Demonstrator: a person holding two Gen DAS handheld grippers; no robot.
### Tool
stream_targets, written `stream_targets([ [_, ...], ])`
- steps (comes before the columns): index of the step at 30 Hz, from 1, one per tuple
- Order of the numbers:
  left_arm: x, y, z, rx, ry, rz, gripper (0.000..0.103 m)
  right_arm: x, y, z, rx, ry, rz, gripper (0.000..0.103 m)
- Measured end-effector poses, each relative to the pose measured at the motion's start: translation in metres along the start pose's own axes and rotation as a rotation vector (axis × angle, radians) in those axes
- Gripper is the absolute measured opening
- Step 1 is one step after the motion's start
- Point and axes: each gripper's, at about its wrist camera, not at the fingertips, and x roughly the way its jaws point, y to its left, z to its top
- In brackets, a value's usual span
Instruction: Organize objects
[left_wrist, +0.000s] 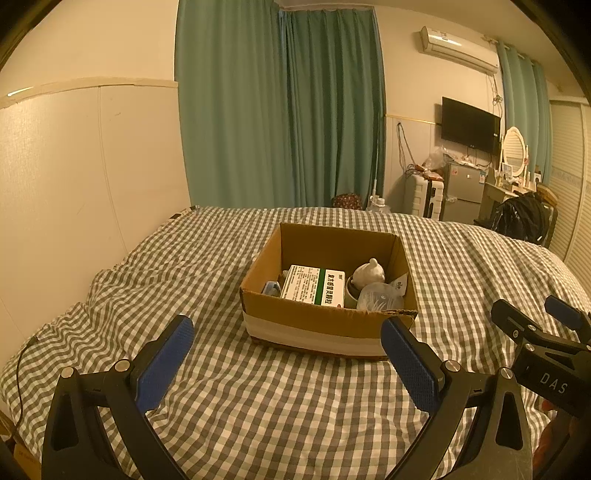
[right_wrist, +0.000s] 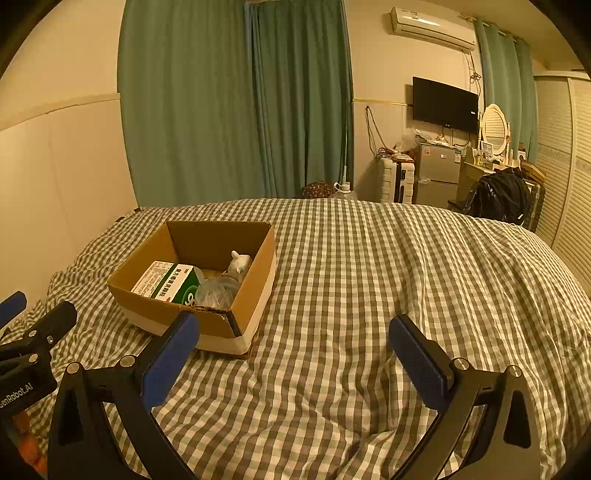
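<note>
1 cardboard box (left_wrist: 328, 321) sits on the gingham bedspread (left_wrist: 221, 406), its top open and a pale band around its base. Inside it are 1 white-and-green medicine carton (left_wrist: 314, 286) lying flat, 1 small white animal figurine (left_wrist: 369, 272), 1 clear plastic bag of white bits (left_wrist: 378, 297) against the near right corner, and 1 small blue-and-white item (left_wrist: 271, 287) at the left wall — too hidden to name; there may be more beneath the carton.

The left gripper (left_wrist: 287, 354) hovers just in front of the box with its 2 blue-padded fingers spread wide and nothing between them. The right gripper (right_wrist: 293, 343) hangs to the right of the box over bare bedspread, its jaws equally wide apart and empty. Nothing stands between either gripper and the box.

Beyond the bed: green curtains (right_wrist: 236, 103), 1 wall-mounted TV (right_wrist: 445, 105), 1 air conditioner (right_wrist: 432, 27), 1 small grey fridge (right_wrist: 437, 173), 1 white suitcase (right_wrist: 397, 181), 1 oval mirror (right_wrist: 494, 129) and 1 black backpack (right_wrist: 498, 197).
</note>
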Motion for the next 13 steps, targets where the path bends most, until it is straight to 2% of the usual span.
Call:
stream_targets([
  [13, -0.0023, 0.0024, -0.0022, -0.017, -0.009, 0.009, 0.103, -0.0005, 0.0005, -0.0005, 0.002, -0.002, 0.004, 0.103],
])
